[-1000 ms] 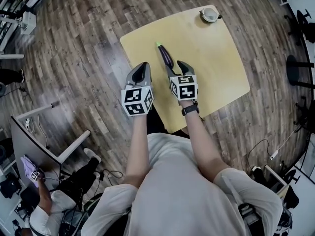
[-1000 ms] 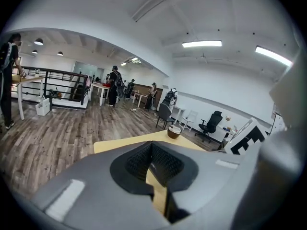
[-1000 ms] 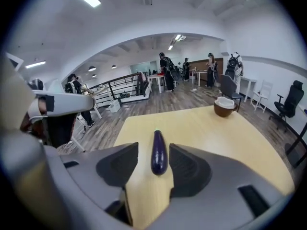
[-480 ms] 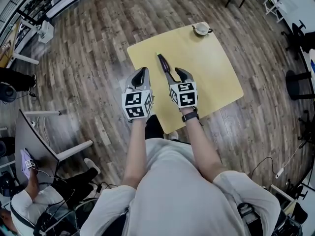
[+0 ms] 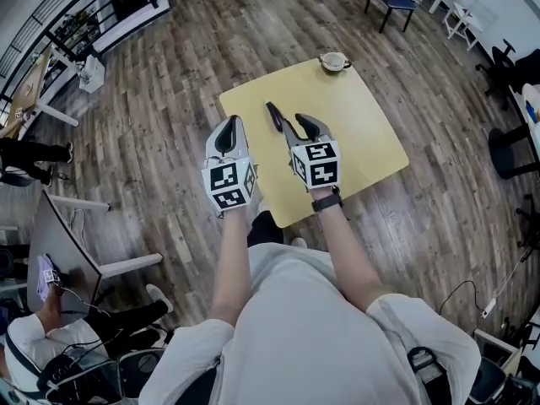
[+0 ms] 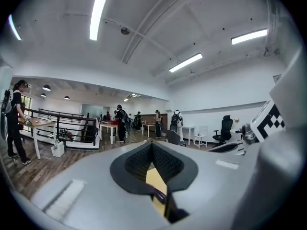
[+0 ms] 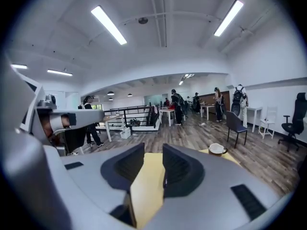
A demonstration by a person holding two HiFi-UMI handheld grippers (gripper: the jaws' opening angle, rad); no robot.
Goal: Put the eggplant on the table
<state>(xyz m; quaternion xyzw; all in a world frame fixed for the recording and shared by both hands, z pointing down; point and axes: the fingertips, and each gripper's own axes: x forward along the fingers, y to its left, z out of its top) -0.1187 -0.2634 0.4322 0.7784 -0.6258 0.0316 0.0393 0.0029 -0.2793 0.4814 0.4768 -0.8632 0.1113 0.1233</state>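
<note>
We wear a pale grey, short-sleeved shirt (image 5: 295, 336) and a black watch (image 5: 326, 199) on the right wrist. Each hand carries a smooth grey moulded tool, the left gripper (image 5: 230, 125) and the right gripper (image 5: 297, 125). Their curved jaws are lined with black ribbed pads (image 6: 165, 164), and the right one's jaws are closing with nothing between them. Behind each pair of jaws sits a white cube (image 5: 228, 184) printed with bold black square markers.
</note>
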